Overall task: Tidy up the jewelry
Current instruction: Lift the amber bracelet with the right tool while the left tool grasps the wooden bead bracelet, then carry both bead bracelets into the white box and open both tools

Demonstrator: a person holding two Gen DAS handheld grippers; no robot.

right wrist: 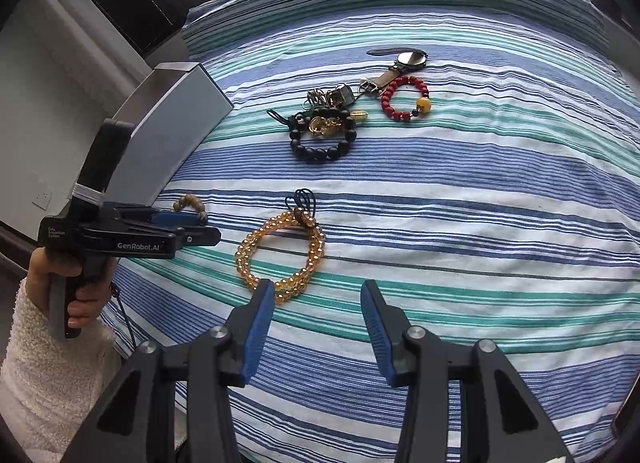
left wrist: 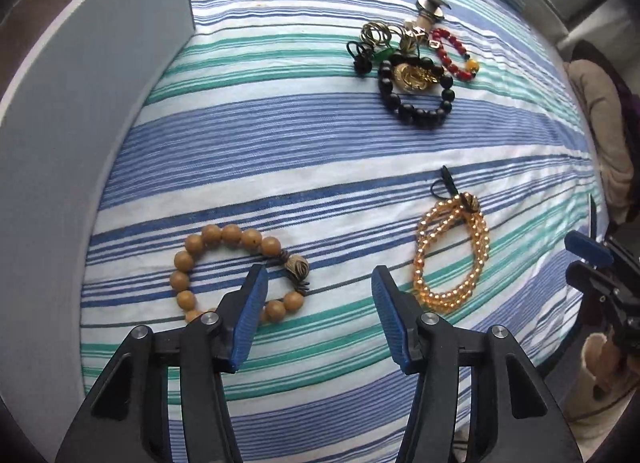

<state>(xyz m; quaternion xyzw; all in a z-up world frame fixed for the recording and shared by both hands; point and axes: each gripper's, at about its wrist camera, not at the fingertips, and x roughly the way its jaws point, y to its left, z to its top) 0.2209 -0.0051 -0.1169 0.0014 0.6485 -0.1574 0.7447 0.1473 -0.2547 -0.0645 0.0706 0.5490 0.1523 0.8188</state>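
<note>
Jewelry lies on a striped bedsheet [left wrist: 320, 135]. A tan wooden bead bracelet [left wrist: 188, 263] lies just ahead of my left gripper [left wrist: 320, 279], which is open and empty above it. An amber bead bracelet [left wrist: 452, 255] [right wrist: 280, 251] lies to its right, just ahead of my right gripper [right wrist: 318, 293], open and empty. Farther off lies a pile: a black bead bracelet [left wrist: 420, 103] [right wrist: 324, 143], a gold pendant [right wrist: 324, 125], a red bead bracelet [left wrist: 452, 51] [right wrist: 400, 101], metal rings [left wrist: 376, 33] and a watch [right wrist: 410, 59].
A grey box [left wrist: 80, 103] [right wrist: 176, 123] stands at the left edge of the bed. The left gripper body [right wrist: 132, 239] and the holding hand show at left in the right wrist view. A window with buildings lies beyond the bed.
</note>
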